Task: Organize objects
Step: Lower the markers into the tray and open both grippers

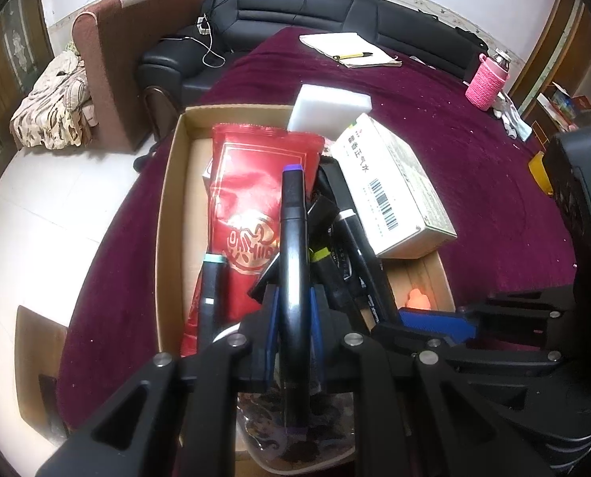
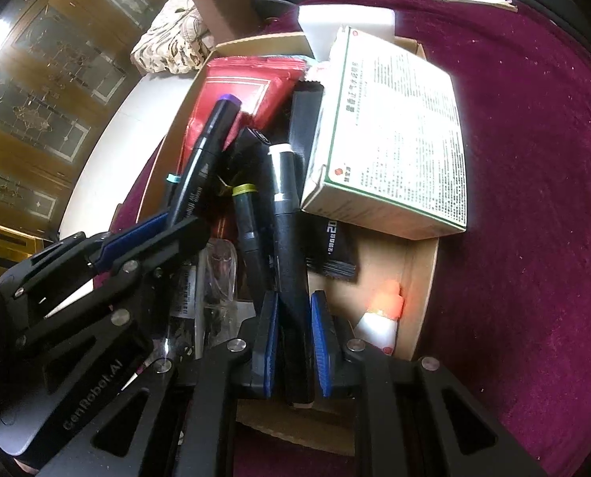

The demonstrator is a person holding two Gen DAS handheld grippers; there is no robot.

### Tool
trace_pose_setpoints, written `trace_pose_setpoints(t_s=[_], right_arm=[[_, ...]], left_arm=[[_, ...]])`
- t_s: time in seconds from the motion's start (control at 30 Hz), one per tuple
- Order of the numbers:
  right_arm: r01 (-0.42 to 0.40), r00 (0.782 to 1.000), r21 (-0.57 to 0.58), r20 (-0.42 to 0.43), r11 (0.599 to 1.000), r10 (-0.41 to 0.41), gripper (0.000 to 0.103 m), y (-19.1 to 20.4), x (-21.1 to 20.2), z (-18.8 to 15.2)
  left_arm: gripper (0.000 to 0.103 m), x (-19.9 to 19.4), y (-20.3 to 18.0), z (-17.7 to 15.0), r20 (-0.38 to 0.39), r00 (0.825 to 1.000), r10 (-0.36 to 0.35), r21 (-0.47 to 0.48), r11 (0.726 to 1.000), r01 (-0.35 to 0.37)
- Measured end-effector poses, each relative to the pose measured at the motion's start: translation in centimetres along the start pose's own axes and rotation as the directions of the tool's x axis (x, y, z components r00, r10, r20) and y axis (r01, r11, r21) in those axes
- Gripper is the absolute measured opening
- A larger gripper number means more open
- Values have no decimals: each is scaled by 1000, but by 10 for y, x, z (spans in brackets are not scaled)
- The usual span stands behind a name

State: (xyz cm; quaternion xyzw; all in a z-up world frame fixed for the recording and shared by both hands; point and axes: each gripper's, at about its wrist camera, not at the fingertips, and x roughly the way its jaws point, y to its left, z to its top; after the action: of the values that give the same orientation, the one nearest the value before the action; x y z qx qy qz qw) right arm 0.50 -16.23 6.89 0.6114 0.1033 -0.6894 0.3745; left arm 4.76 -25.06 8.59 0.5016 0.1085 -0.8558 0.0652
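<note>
**Gripping one marker in each hand over the cardboard box**

Left hand-held gripper (image 1: 293,318) is clenched on the purple-capped marker (image 1: 293,214); its long axis runs straight out along the fingers, cap toward the box's far edge, over the red snack packet (image 1: 252,183). Right hand-held gripper (image 2: 293,330) clamps the white-banded marker (image 2: 285,214) likewise, beside the medicine box (image 2: 391,131). Both point steeply down into the cardboard box (image 1: 168,206), left of the bench's maroon cloth (image 1: 494,183). Each marker likely goes down lengthwise.

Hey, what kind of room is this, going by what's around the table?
Most likely a home living room: a black leather sofa runs behind the table with the maroon cloth, a brown armchair stands beside it, and dark wooden cabinets with patterned glass doors line one wall.
</note>
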Motion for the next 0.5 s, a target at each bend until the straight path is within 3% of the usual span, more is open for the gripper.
trace_pose_setpoints(t_s=[0.33,0.5], right_arm=[[7,1000,11,-22,1000,-7,23,-7,-3,-3],[20,1000,-1,-11,1000,-20,23,-4,-8,-4]], left_arm=[[15,5,3,2,-7,1000,-4,-20,1000,4],[19,5,8,3,-6,999,-42,-46,998,41]])
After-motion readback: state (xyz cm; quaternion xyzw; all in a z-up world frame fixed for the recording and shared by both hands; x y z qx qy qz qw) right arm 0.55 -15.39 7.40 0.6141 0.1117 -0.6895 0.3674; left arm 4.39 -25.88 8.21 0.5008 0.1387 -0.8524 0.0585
